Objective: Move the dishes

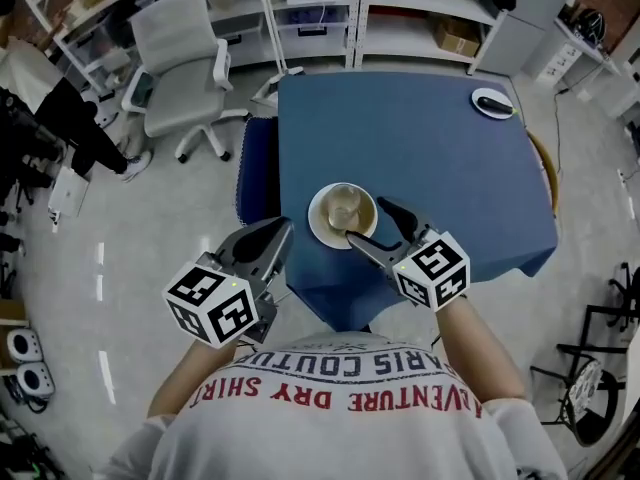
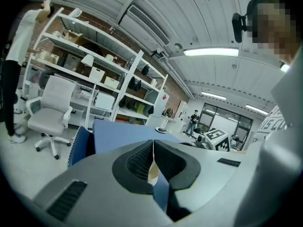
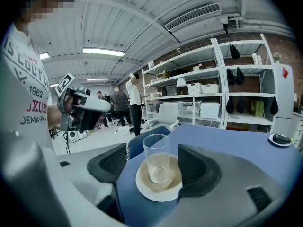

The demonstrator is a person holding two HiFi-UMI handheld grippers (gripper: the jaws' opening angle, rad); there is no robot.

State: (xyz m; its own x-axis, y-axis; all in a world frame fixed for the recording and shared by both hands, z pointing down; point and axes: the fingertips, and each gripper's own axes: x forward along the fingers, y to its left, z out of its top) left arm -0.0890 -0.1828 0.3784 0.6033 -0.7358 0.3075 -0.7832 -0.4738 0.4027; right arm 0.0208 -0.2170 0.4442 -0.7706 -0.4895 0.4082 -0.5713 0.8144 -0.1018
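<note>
A clear glass [image 1: 343, 208] stands upright on a beige saucer [image 1: 322, 226] near the front edge of the blue table [image 1: 420, 158]. My right gripper [image 1: 366, 220] is open at the saucer's near right rim, with nothing held. In the right gripper view the glass [image 3: 157, 162] and saucer [image 3: 144, 188] sit just ahead, between the spread jaws of the gripper [image 3: 154, 165]. My left gripper [image 1: 281, 234] is shut and empty, off the table's left front corner; in its own view the pads [image 2: 142, 162] meet. A second small dish [image 1: 493, 103] lies at the far right corner.
A white office chair [image 1: 185, 68] stands beyond the table's left side, with shelving [image 1: 330, 8] behind it. A dark blue chair [image 1: 257, 168] is tucked at the table's left edge. People stand in the background of the right gripper view.
</note>
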